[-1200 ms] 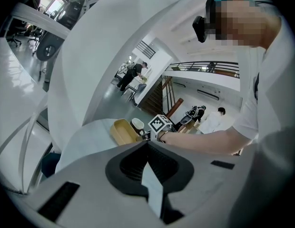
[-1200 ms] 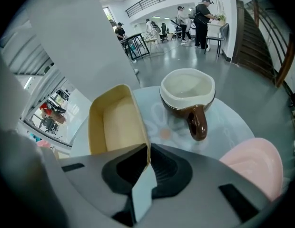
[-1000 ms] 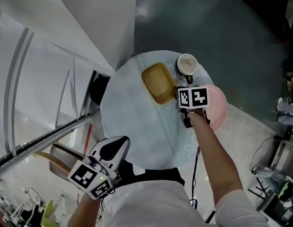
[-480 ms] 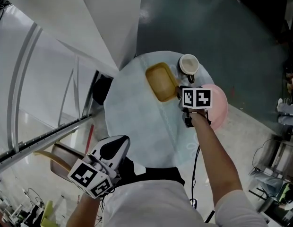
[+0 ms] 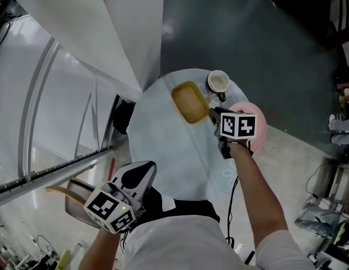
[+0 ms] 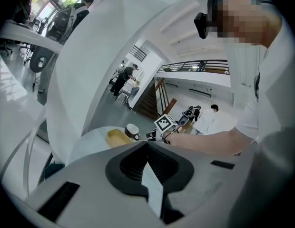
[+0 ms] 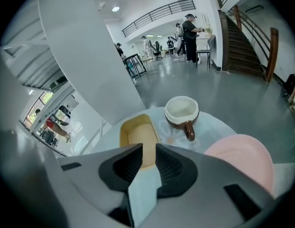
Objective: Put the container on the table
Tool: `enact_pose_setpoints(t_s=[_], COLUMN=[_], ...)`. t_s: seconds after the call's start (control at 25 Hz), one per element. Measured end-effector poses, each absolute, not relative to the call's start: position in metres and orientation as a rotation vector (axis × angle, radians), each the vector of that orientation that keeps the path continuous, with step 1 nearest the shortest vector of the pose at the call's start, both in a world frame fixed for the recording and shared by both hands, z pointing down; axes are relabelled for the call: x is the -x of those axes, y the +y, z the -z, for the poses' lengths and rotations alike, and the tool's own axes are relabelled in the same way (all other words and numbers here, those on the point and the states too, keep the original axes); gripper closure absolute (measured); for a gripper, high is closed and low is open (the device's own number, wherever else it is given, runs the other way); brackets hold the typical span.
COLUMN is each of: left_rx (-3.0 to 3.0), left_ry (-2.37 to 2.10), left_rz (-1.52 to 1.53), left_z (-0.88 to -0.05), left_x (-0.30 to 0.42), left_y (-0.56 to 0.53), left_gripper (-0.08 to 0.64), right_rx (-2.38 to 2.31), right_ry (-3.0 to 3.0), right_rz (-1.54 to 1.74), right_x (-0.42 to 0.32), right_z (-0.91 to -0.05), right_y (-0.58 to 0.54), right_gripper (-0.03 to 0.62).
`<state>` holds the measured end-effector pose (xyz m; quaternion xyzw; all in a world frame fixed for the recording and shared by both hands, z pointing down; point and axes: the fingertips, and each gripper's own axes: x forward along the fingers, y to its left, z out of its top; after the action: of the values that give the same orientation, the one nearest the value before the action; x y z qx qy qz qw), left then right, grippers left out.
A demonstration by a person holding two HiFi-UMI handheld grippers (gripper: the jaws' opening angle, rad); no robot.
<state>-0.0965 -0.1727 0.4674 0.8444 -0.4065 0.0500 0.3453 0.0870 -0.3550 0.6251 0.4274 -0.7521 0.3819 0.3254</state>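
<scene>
Your right gripper (image 5: pixel 214 115) has eased back from the yellow container (image 5: pixel 189 101). A second ago its marker cube overlapped the container's near right corner in the head view. Now the cube sits a little clear of it, and only the dark jaw tips are just beside that corner. In the right gripper view your jaws stand narrowly apart. Through the slit you see the container's near end and, below it, bare pale-blue worktop (image 5: pixel 163 145). Nothing is clamped between the pads.

The container lies flat on the round worktop, open side up, toward the far side from you. The brown mug (image 5: pixel 218 83) is just beside its far right end, and the pink plate (image 7: pixel 245 160) is off to the right, partly under your right gripper. The container's place relative to the mug has not changed over the last second. It looks to be resting on its own and not carried.

For the task, the set-down looks done: the container is on the worktop and you have let go. What remains, as I read it, is to draw your right gripper straight back toward you. Keep the tips from catching the near rim, and stay clear of the mug handle, which points your way.

Your left gripper (image 6: pixel 147 146) hangs low at your side, well apart from the worktop, as it did before. Its jaws are pressed together at the tips with nothing between them. It has no part in this step.
</scene>
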Motion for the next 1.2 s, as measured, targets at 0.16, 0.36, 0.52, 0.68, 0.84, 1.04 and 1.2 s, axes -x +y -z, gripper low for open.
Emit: enact_pose_setpoints(t_s=[0.16, 0.36, 0.52, 0.68, 0.84, 1.04, 1.2], left_rx=[-2.232, -2.278, -2.308, -2.35, -2.38, -2.417, -2.442], left_ry=[-1.05, -1.033, -1.014, -1.0, -0.993, -0.979, -0.979], left_rz=[-0.136, -0.14, -0.137, -0.139, -0.137, -0.13, -0.121], left_z=[-0.451, -0.435, -0.421, -0.409, -0.399, -0.383, -0.374], left_x=[0.097, 0.1, 0.1, 0.1, 0.102, 0.104, 0.102], left_y=[-0.168, -0.163, -0.155, -0.149, -0.143, -0.135, -0.125], left_gripper=[0.538, 0.538, 0.538, 0.538, 0.538, 0.538, 0.538], right_rx=[-1.124, -1.128, -1.146, -1.162, -1.176, -1.173, -1.165], right_ry=[-2.029, -2.11, -2.17, -2.22, -2.265, -2.32, -2.362], right_rz=[-0.995, -0.978, -0.973, -0.964, -0.954, -0.945, -0.933], right_x=[-0.085, -0.079, -0.076, -0.073, -0.069, -0.06, -0.058], right_z=[-0.599, -0.569, -0.542, -0.52, -0.499, -0.475, -0.46], right_y=[-0.341, -0.324, -0.307, -0.289, -0.271, -0.243, -0.22], right_gripper=[0.499, 0.502, 0.517, 0.531, 0.538, 0.546, 0.551])
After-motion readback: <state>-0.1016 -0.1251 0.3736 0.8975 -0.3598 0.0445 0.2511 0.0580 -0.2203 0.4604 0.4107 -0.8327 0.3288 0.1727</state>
